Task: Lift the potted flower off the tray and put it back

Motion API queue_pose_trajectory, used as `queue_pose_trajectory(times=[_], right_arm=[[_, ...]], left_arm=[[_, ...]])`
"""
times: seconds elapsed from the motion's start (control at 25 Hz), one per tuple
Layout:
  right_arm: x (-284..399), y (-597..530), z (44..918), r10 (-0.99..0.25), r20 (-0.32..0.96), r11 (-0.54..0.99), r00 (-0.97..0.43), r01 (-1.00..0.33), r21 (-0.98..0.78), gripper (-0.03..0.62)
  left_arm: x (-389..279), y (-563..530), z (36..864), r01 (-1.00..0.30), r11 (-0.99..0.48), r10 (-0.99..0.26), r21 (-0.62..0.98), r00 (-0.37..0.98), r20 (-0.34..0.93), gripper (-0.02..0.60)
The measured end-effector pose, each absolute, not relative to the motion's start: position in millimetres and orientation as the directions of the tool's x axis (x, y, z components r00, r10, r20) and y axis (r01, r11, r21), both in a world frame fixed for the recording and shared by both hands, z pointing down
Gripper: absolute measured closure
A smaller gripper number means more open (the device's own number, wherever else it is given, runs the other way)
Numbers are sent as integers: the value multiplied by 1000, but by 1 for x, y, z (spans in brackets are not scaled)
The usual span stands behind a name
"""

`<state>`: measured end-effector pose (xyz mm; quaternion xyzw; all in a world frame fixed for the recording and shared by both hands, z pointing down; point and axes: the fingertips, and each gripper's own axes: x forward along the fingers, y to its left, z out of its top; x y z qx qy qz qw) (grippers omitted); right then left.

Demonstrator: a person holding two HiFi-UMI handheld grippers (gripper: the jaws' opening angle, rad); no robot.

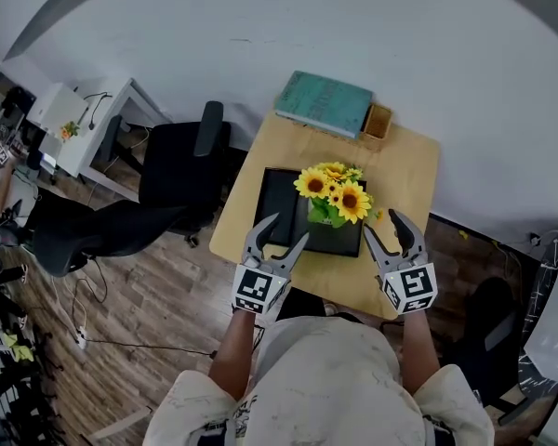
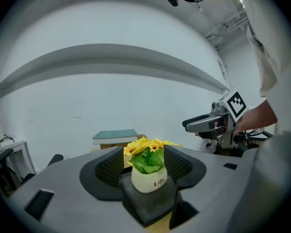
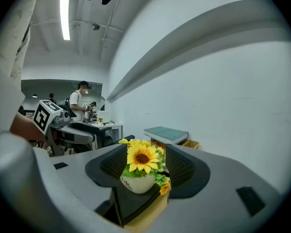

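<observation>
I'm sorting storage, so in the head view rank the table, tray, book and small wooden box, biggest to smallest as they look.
1. table
2. tray
3. book, nearly the tray's size; it lies farther from the camera, so that pair is unsure
4. wooden box, clearly smallest

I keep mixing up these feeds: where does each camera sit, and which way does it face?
Head view: on the person's head, facing steeply down at the potted flower on the tray; forearms, left gripper, right gripper show.
Left gripper view: on the left gripper, facing the potted flower past its open jaws; right gripper at right.
Right gripper view: mirrored; left gripper at left.
All share the potted flower.
</observation>
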<state>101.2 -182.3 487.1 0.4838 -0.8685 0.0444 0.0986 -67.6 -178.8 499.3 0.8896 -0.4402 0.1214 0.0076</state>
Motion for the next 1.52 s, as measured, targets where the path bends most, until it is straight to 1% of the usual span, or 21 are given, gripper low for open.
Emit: queue_pose_trajectory(times=[0.16,0.4,0.76,0.96,1.24,1.52], right_arm=[[95,-174,516,-810,264,543,-523,-840,1,344],[89,-163,558,-782,337,547,-524,-836,-32,342],[87,-159,576,-763,372,553,-529,-832,-51,338],[83,-164,585,-747,398,562,-532,-825,-48,329],[73,-186,599,-721,438,583,-537,-812,-35,315],[62,-207,617,-674,500,625,-544,-780,-7,295]], left_arm=[[-69,-173,523,-786,-608,-780,-110,566,265,334],[-72,-162,556,-794,-602,-772,-89,550,319,334],[-71,-160,575,-787,-613,-752,-73,552,361,334],[-67,-165,584,-759,-644,-724,-98,562,400,334],[-58,-187,597,-716,-693,-672,-89,595,441,330],[-48,-209,621,-643,-761,-588,-92,622,518,325]])
